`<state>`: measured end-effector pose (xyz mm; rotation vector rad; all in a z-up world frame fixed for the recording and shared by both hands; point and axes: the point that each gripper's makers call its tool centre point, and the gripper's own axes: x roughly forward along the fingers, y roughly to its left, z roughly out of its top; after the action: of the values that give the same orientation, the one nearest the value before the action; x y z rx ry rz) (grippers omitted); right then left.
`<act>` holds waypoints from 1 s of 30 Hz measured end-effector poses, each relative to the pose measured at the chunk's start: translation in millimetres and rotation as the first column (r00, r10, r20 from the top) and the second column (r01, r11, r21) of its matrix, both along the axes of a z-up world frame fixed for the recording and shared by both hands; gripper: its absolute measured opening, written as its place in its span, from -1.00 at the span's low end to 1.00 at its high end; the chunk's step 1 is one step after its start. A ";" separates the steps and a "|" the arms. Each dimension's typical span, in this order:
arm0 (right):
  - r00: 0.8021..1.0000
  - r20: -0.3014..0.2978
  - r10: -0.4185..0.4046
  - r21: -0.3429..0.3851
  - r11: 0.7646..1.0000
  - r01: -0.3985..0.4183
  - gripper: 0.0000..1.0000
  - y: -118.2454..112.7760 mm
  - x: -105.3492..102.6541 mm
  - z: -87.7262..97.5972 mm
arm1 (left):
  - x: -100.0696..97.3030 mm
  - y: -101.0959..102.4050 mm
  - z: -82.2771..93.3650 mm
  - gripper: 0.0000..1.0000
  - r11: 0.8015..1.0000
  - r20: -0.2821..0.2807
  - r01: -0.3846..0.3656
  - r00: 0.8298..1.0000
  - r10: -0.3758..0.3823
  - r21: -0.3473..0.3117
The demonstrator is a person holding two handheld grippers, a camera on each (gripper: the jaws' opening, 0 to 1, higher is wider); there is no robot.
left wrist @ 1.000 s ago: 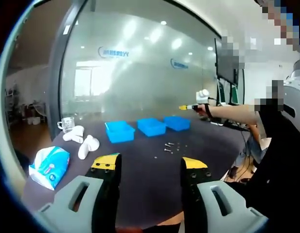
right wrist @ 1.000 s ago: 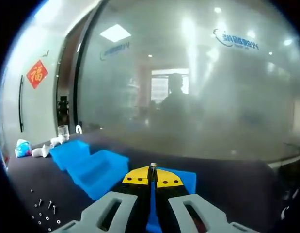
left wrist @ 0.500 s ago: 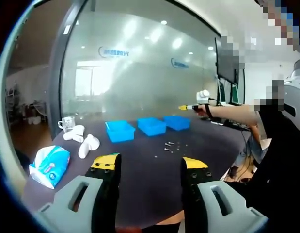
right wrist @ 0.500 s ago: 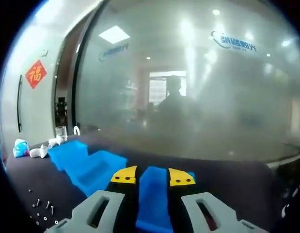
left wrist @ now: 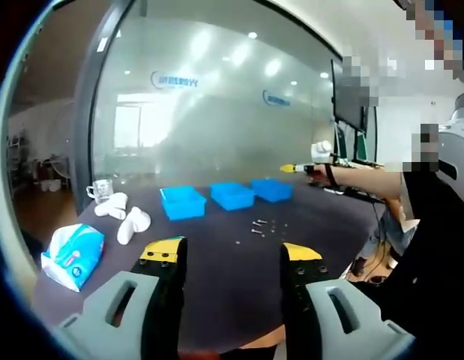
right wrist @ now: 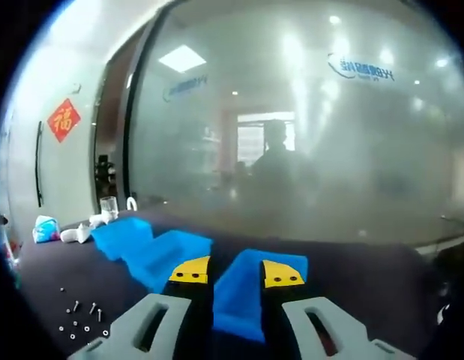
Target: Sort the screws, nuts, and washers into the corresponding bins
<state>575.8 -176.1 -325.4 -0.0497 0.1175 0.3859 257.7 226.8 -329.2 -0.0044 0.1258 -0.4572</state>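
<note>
Three blue bins stand in a row on the dark table: the left bin, the middle bin and the right bin. A small cluster of screws, nuts and washers lies in front of them. My left gripper is open and empty, well back from the bins. A person's hand holds my right gripper just above and beyond the right bin. In the right gripper view my right gripper is open and empty over the nearest bin. The loose hardware lies low on the left.
A blue-and-white tissue pack, several white objects and a glass cup sit at the table's left end. A frosted glass wall stands behind the table. The person's body is at the right.
One second ago my right gripper was shut on a screw over the nearest bin. It then opened, the screw is gone from its jaws, and it has drawn back slightly.
</note>
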 end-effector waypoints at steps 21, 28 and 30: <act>0.972 0.045 0.230 -0.028 0.973 -0.229 -0.24 45.6 -154.7 -7.6 | 12.7 -20.3 -6.0 -0.01 0.998 -0.010 0.056 0.998 -0.056 -0.007; 0.969 0.027 0.245 -0.008 0.969 -0.245 -0.19 30.5 -192.9 -23.1 | 13.6 -25.5 -3.5 -0.01 0.997 -0.003 0.071 0.997 -0.071 -0.001; 0.970 0.027 0.241 -0.003 0.971 -0.241 -0.19 25.8 -200.4 -26.3 | 13.9 -26.3 -3.1 -0.01 0.997 -0.004 0.072 0.997 -0.072 0.001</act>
<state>375.4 -150.3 -351.7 -0.0693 0.0842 0.6282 271.6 200.5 -332.4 -0.0001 0.1302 -0.5293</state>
